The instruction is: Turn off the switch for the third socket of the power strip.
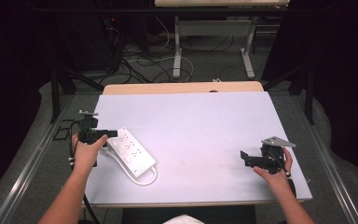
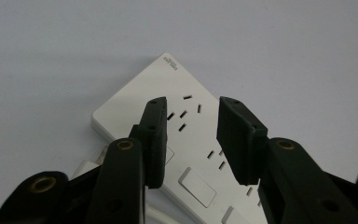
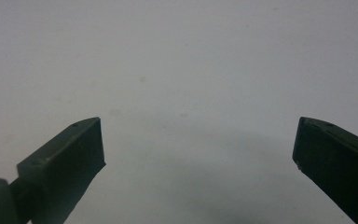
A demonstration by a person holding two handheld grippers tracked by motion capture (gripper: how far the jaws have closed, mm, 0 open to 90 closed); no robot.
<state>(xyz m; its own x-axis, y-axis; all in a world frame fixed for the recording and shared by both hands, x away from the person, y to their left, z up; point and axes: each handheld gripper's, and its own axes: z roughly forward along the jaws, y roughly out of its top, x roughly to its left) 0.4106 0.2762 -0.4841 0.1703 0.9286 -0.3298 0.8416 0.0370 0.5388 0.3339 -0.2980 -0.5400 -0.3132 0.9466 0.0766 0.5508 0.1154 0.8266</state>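
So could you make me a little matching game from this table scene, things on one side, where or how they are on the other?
Things:
1. power strip
2. left gripper
3. right gripper
4. sheet

Descriptions:
A. pale cover over the tabletop
B. jaws wide apart over bare surface, near the right edge
C. white, lying slantwise at the left side
D. jaws fairly close together, poised over the sockets with nothing between them

Pairs: 1-C, 2-D, 3-B, 4-A

My high view looks down the whole counter [image 1: 205, 121]; my left gripper view, close in, shares its power strip [image 2: 168, 121].
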